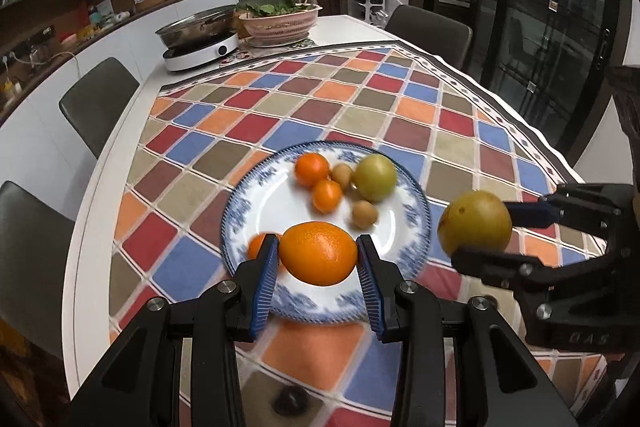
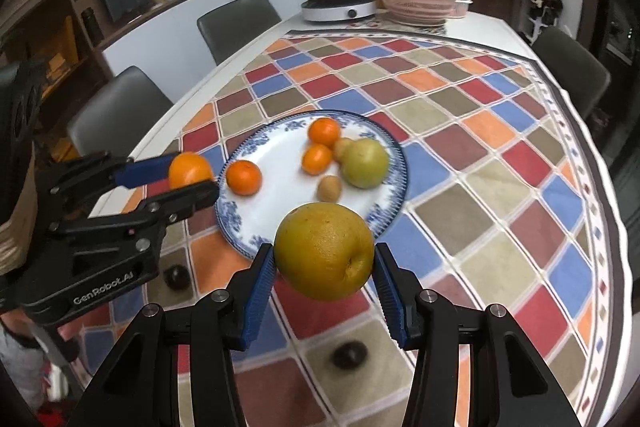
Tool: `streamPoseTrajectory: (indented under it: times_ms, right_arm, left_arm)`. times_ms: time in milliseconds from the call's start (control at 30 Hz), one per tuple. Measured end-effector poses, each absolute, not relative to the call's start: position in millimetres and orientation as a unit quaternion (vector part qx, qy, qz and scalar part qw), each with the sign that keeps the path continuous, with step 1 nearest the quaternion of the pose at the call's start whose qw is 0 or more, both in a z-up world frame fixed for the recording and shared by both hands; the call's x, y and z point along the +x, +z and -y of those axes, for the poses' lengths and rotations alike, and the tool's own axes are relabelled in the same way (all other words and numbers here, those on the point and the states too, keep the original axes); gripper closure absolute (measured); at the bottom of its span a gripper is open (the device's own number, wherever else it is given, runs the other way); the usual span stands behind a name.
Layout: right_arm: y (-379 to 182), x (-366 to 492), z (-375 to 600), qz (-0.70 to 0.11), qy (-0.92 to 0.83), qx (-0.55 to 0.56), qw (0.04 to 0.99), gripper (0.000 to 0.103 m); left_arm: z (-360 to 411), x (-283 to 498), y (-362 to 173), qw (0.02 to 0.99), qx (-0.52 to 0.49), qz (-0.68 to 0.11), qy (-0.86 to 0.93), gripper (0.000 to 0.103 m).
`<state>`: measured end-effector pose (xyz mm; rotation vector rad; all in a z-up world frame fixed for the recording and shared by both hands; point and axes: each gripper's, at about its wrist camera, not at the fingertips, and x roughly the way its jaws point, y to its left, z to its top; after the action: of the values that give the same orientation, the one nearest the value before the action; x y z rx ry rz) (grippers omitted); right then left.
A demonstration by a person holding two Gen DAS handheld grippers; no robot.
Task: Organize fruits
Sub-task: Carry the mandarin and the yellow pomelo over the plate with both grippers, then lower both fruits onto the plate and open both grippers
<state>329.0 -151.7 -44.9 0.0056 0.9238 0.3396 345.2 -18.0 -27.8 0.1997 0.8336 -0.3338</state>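
My left gripper [image 1: 318,255] is shut on a large orange [image 1: 318,253] and holds it above the near rim of a blue-and-white plate [image 1: 416,211]. My right gripper [image 2: 325,259] is shut on a yellow pear [image 2: 325,251], held above the cloth just right of the plate [image 2: 394,163]. The plate holds several fruits: small oranges [image 1: 312,169], a green apple [image 1: 376,177] and small brown fruits [image 1: 365,214]. In the right wrist view the left gripper [image 2: 190,175] with its orange [image 2: 190,171] is at the plate's left edge. The right gripper also shows in the left wrist view [image 1: 476,227].
A checkered tablecloth [image 1: 360,99] covers a white table. Two dark round fruits [image 2: 350,355] [image 2: 178,275] lie on the cloth near me. An induction cooker with a pot [image 1: 200,39] and a basket of greens [image 1: 280,19] stand at the far end. Chairs [image 1: 100,103] surround the table.
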Motion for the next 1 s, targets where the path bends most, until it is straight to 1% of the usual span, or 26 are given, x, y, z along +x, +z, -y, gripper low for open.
streamPoseTrajectory:
  times_ms: [167,400,767,800,833,900,1000]
  right_arm:
    - [-54.5,353.5,140.3,-0.46,0.172,0.02,0.871,0.053]
    - [-77.4,377.9,119.1,-0.487,0.169,0.017,0.857,0.053]
    - [-91.0,392.7,113.7,-0.498,0.158,0.01,0.853,0.053]
    - [-92.0,393.5,113.9,-0.499,0.158,0.01,0.852,0.053]
    - [-93.4,394.2,114.1,-0.501,0.156,0.011,0.851,0.053]
    - [-94.8,395.3,114.4,-0.502,0.156,0.013,0.851,0.053]
    - [-96.6,395.5,114.4,-0.505,0.158,0.017,0.849,0.053]
  left_arm:
    - [8.7,372.7,-35.9,0.892,0.102,-0.407,-0.166,0.064]
    - [1.1,411.8,-56.7,0.882,0.108,-0.426,-0.167,0.064]
    - [7.4,436.4,-78.5,0.871,0.116,-0.443,-0.177,0.064]
    - [7.0,436.9,-78.1,0.872,0.115,-0.443,-0.177,0.061]
    - [5.9,436.6,-76.8,0.873,0.114,-0.441,-0.175,0.056]
    - [3.6,435.9,-73.3,0.875,0.113,-0.438,-0.172,0.051]
    - [-3.5,428.2,-64.7,0.882,0.115,-0.431,-0.152,0.051]
